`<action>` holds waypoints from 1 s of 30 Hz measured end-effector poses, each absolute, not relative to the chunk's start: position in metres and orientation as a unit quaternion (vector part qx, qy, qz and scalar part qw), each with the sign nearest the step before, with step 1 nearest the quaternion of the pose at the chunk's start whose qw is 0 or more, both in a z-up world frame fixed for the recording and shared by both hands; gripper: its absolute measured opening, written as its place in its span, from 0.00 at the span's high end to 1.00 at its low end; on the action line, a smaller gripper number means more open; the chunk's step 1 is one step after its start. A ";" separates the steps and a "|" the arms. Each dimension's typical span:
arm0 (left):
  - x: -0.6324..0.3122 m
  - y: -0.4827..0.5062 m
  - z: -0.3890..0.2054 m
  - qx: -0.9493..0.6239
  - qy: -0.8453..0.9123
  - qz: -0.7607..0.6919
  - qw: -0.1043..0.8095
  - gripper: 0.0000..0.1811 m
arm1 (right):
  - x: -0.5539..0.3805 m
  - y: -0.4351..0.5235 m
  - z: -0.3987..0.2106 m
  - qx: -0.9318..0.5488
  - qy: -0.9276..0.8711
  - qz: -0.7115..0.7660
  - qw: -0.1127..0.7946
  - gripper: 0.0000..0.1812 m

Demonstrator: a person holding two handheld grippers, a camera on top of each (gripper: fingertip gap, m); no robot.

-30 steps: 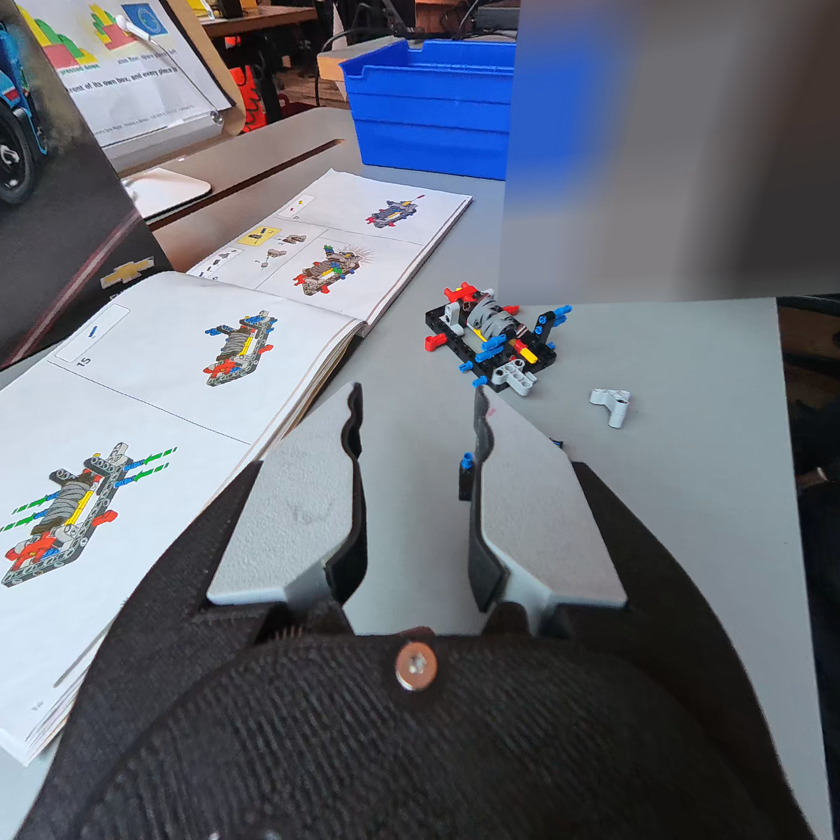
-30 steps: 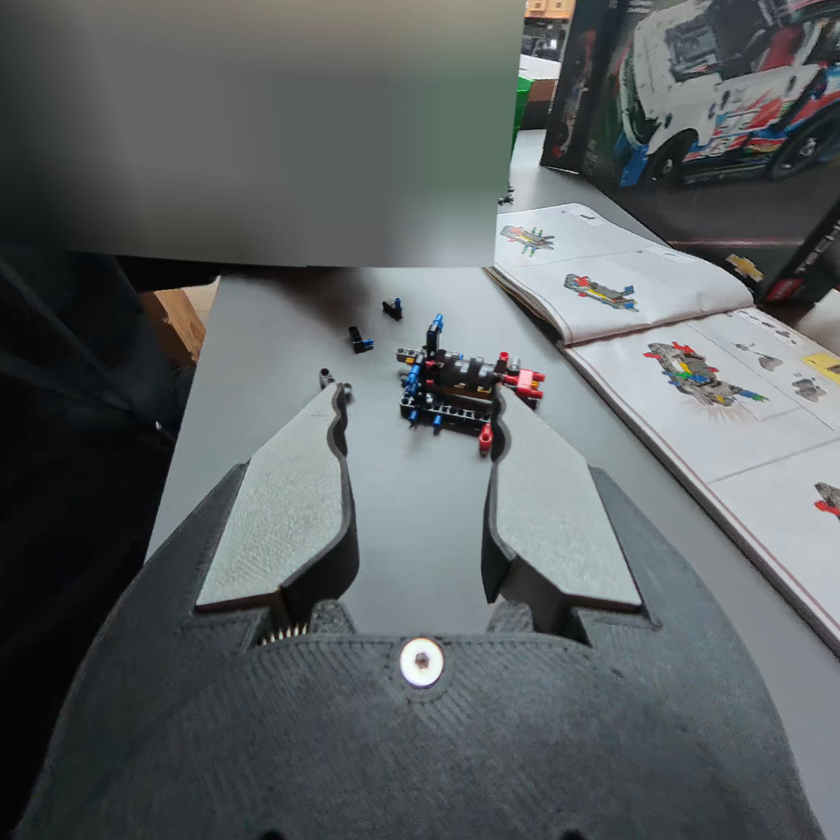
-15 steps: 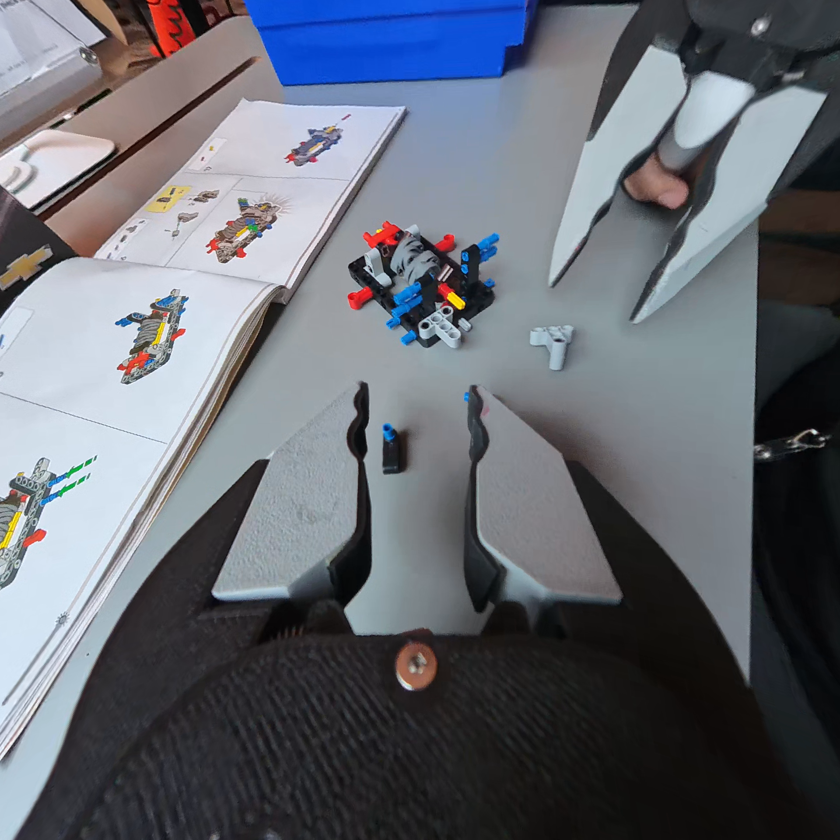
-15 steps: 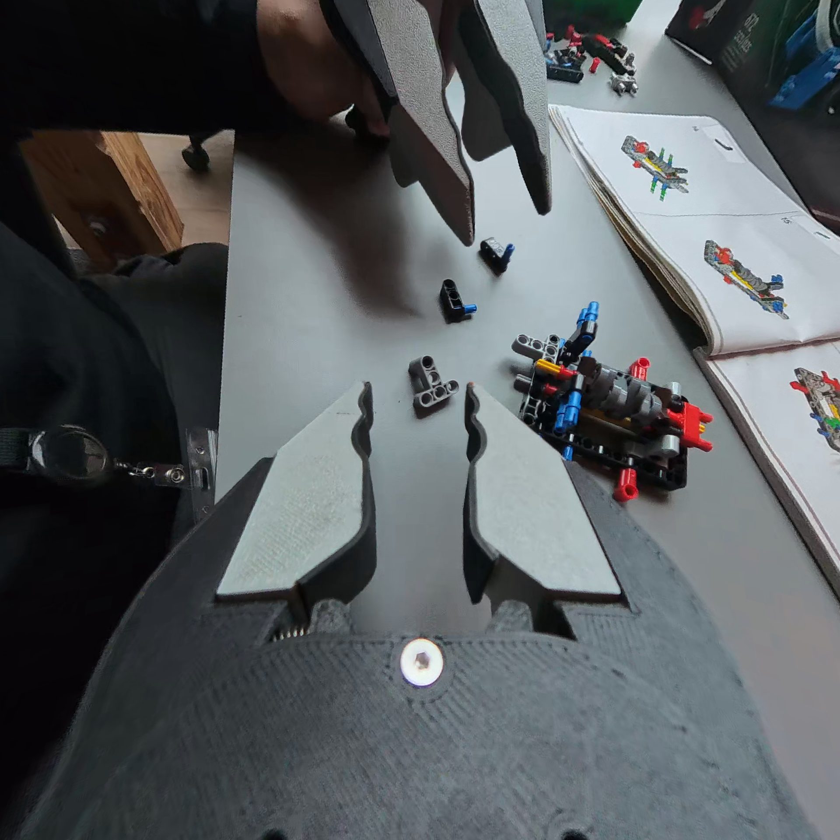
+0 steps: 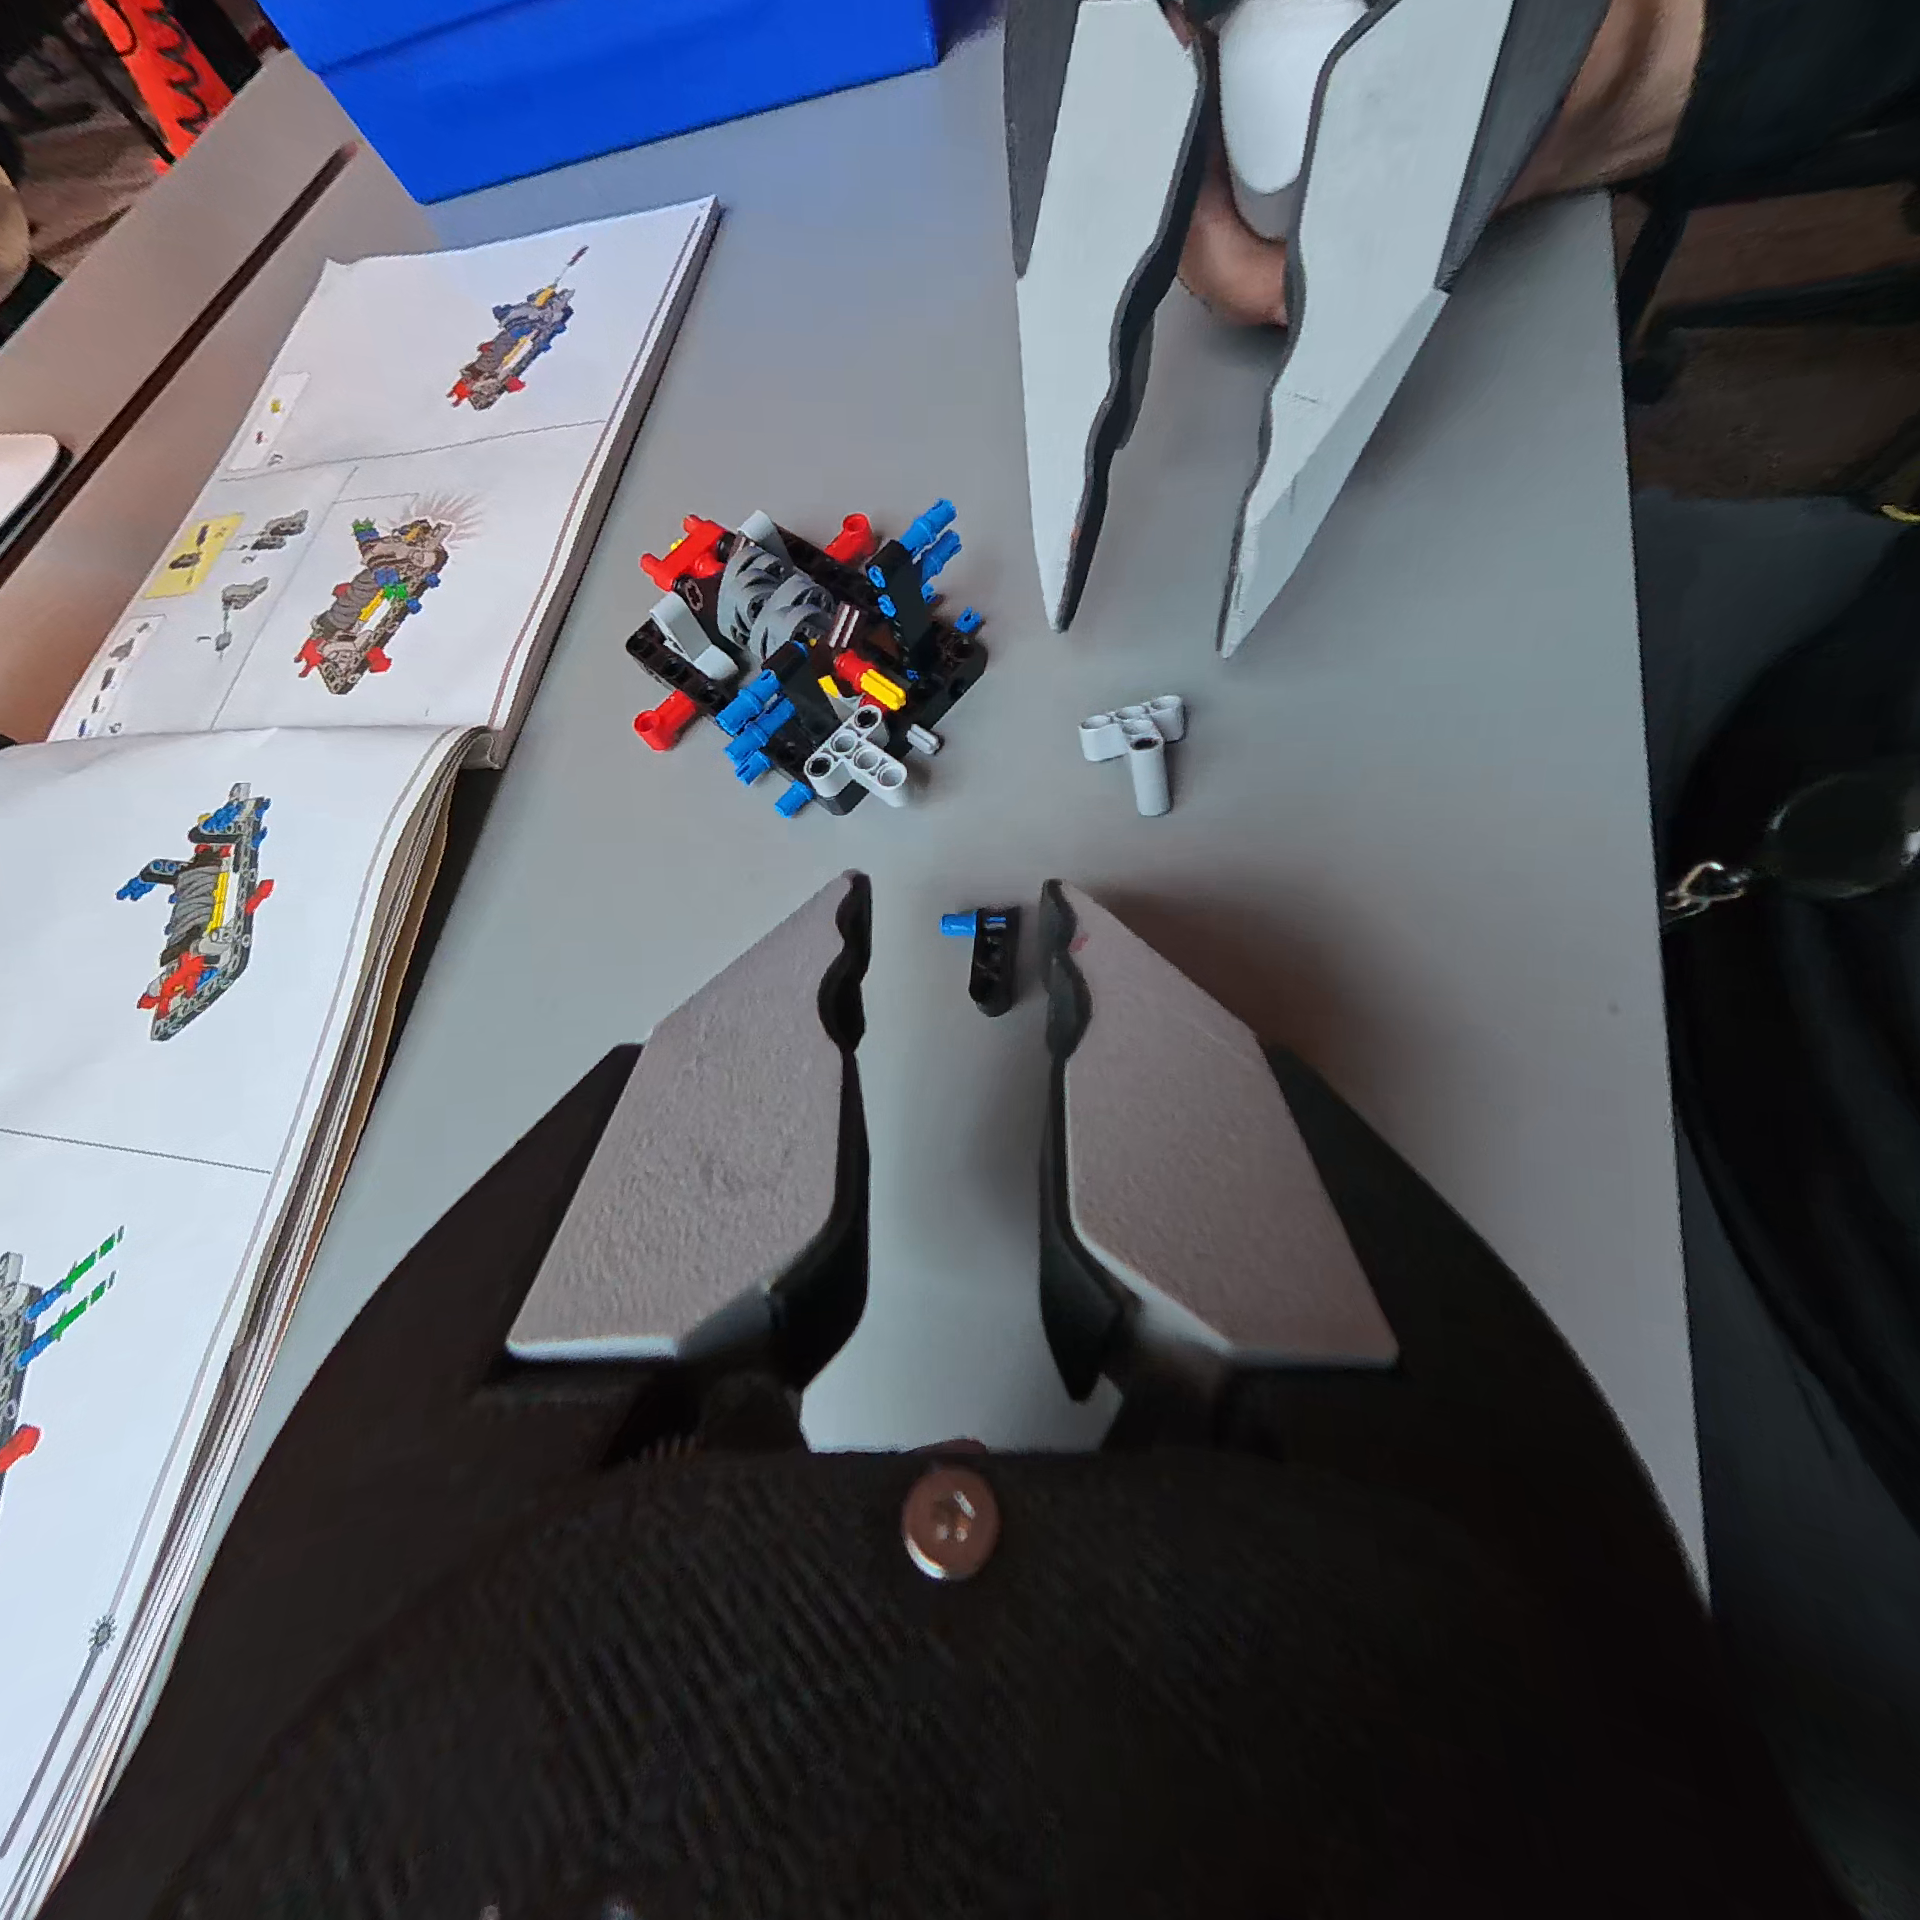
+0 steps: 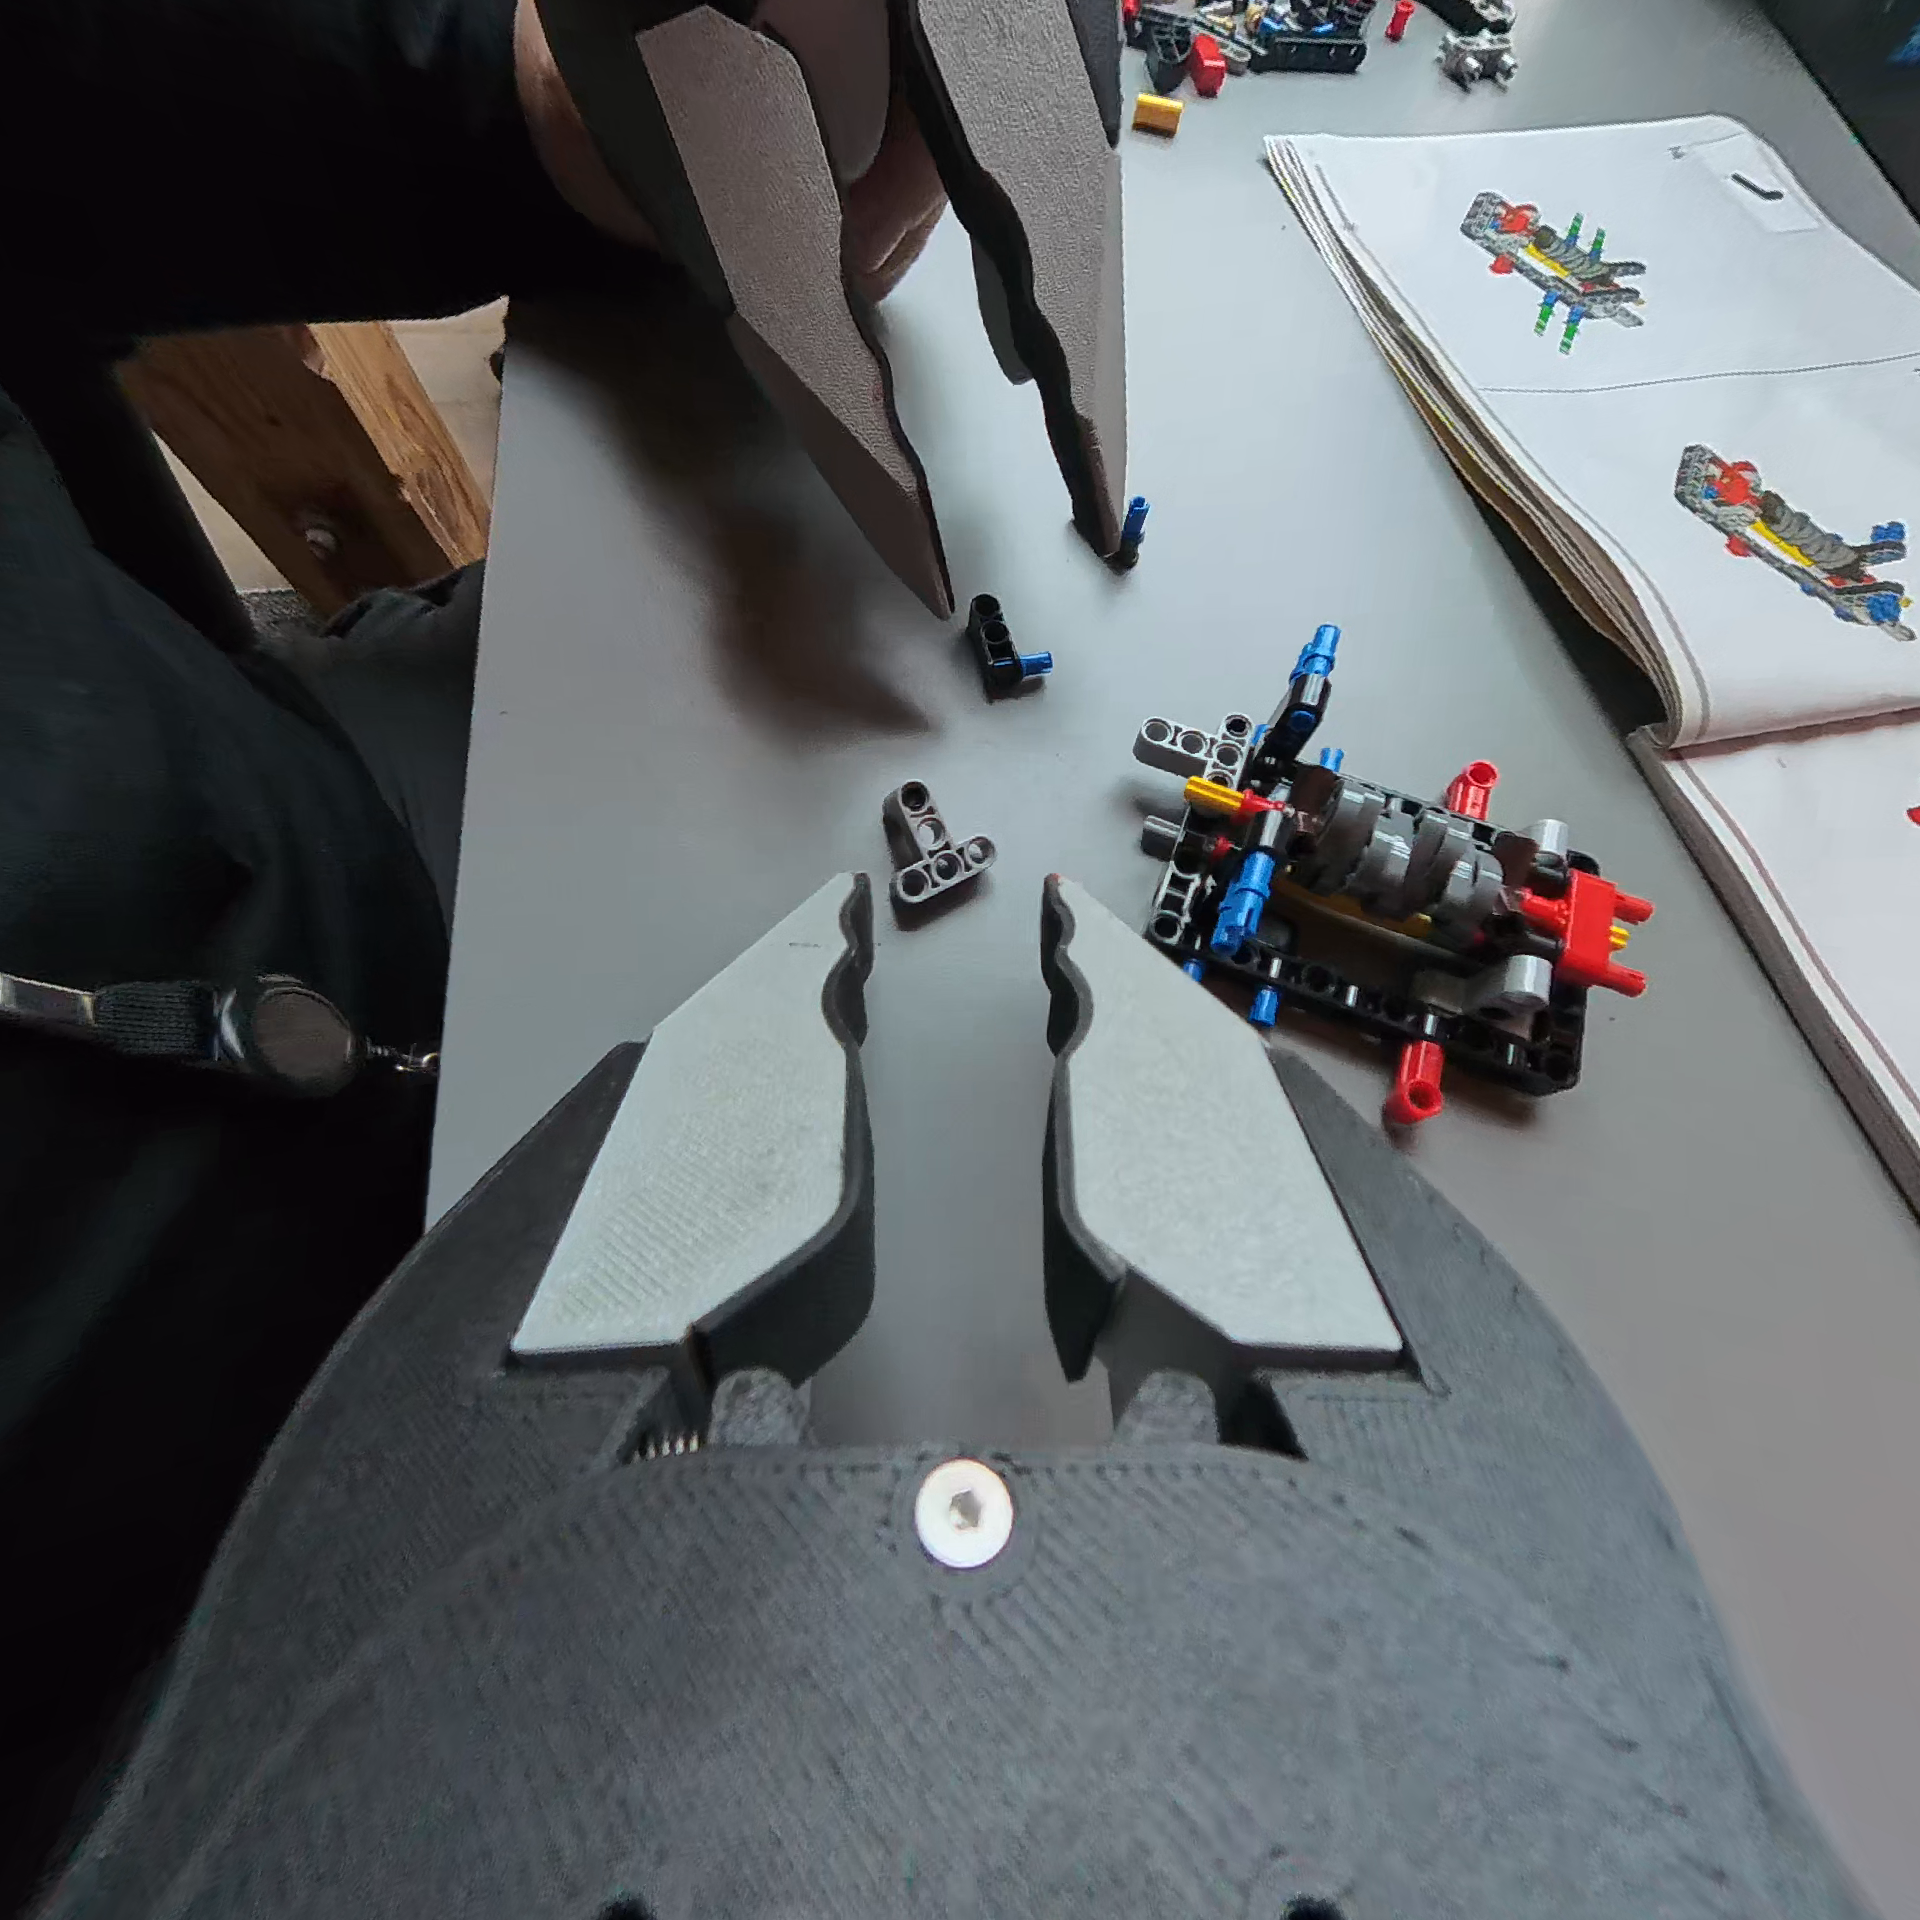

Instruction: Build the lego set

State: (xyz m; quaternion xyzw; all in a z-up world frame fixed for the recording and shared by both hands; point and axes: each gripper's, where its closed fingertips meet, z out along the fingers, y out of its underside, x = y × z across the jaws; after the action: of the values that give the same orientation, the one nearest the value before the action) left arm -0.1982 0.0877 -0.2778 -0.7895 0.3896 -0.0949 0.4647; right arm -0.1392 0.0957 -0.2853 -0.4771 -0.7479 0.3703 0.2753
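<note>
A partly built lego assembly (image 5: 810, 655) with a black frame, grey gears and red and blue pins lies on the grey table (image 5: 1403, 1039). It also shows in the right wrist view (image 6: 1371, 904). My left gripper (image 5: 953, 904) is open, low over the table, with a small black piece with a blue pin (image 5: 992, 956) between its tips, close to the right finger. My right gripper (image 6: 953, 894) is open and empty, with a grey T-shaped piece (image 6: 935, 857) just ahead of its tips. The two grippers face each other (image 5: 1143, 634) (image 6: 1023, 577). A second black piece with a blue pin (image 6: 1127, 530) stands beside the left gripper's far finger.
An open instruction booklet (image 5: 260, 831) lies beside the assembly. A blue bin (image 5: 623, 94) stands at the back. Several loose pieces (image 6: 1299, 42) lie at the far end. The table edge (image 6: 468, 831) runs close to the grey piece, with a person's dark clothing and a badge reel (image 6: 291, 1034) beyond. The left gripper's tips are roughly 7 centimeters from the right gripper's.
Both grippers have tipped down and come closer together over the loose pieces. The black piece now lies nearer my left gripper's right finger. Both jaws have narrowed a little.
</note>
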 end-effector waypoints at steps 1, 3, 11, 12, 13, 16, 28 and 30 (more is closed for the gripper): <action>-0.198 0.088 -0.277 -0.788 0.389 -0.096 0.467 0.84 | -0.139 0.097 -0.285 -0.477 -0.748 0.372 0.275 0.84; -0.199 0.089 -0.276 -0.787 0.388 -0.098 0.469 0.83 | -0.139 0.097 -0.284 -0.477 -0.746 0.377 0.272 0.83; -0.199 0.091 -0.274 -0.785 0.387 -0.104 0.472 0.84 | -0.138 0.096 -0.283 -0.474 -0.745 0.388 0.263 0.82; -0.199 0.091 -0.274 -0.785 0.387 -0.105 0.472 0.84 | -0.138 0.096 -0.282 -0.473 -0.745 0.388 0.264 0.82; -0.199 0.092 -0.274 -0.785 0.386 -0.105 0.474 0.84 | -0.137 0.096 -0.282 -0.473 -0.745 0.388 0.265 0.82; -0.200 0.093 -0.272 -0.783 0.383 -0.107 0.479 0.84 | -0.136 0.096 -0.283 -0.472 -0.747 0.387 0.264 0.82; -0.185 0.082 -0.275 -0.768 0.422 -0.120 0.466 0.88 | -0.135 0.094 -0.285 -0.463 -0.755 0.378 0.269 0.85; -0.174 0.077 -0.277 -0.766 0.434 -0.133 0.454 0.88 | -0.135 0.093 -0.288 -0.461 -0.762 0.366 0.269 0.86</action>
State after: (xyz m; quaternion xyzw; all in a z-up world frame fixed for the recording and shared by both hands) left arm -0.1739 0.0773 -0.2768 -0.7664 0.4343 -0.1329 0.4543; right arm -0.1348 0.0933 -0.2879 -0.4605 -0.7624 0.3661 0.2695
